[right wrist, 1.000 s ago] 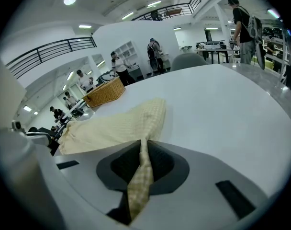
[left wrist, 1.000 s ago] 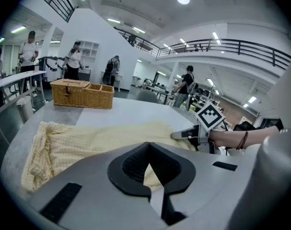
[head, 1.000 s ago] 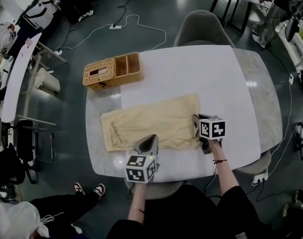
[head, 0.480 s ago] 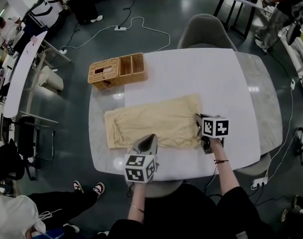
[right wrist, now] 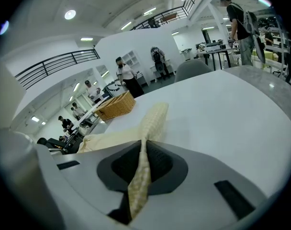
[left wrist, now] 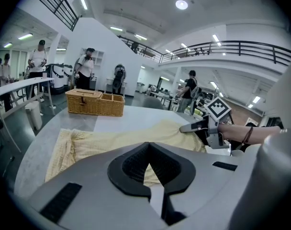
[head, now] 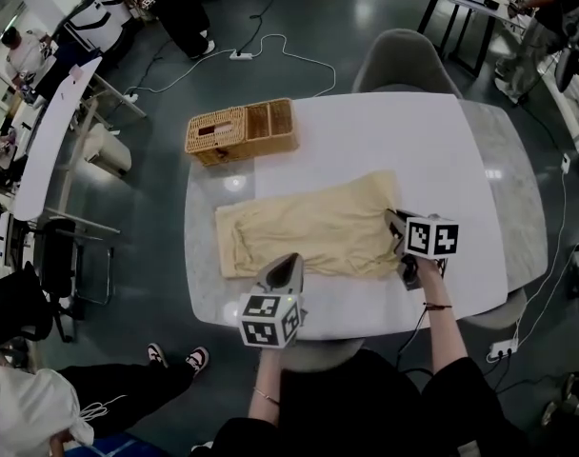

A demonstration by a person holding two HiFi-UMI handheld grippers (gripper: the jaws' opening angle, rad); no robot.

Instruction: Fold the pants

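The pants (head: 309, 231) lie on the table (head: 385, 131). The left gripper (head: 288, 261) is at their near edge and the right gripper (head: 396, 222) at their right end. Ahead of the left gripper, past the pants, 1 basket (head: 242, 131) sits at the table's far left corner. 1 chair (head: 404, 60) stands behind the table.

A big open lab hall — a railed mezzanine (left wrist: 241, 46) overhead, long work tables (head: 47, 141) at upper left, people (left wrist: 85, 66) standing at stations, a power strip (head: 240, 55) and cable trailing over the dark floor (head: 366, 8).
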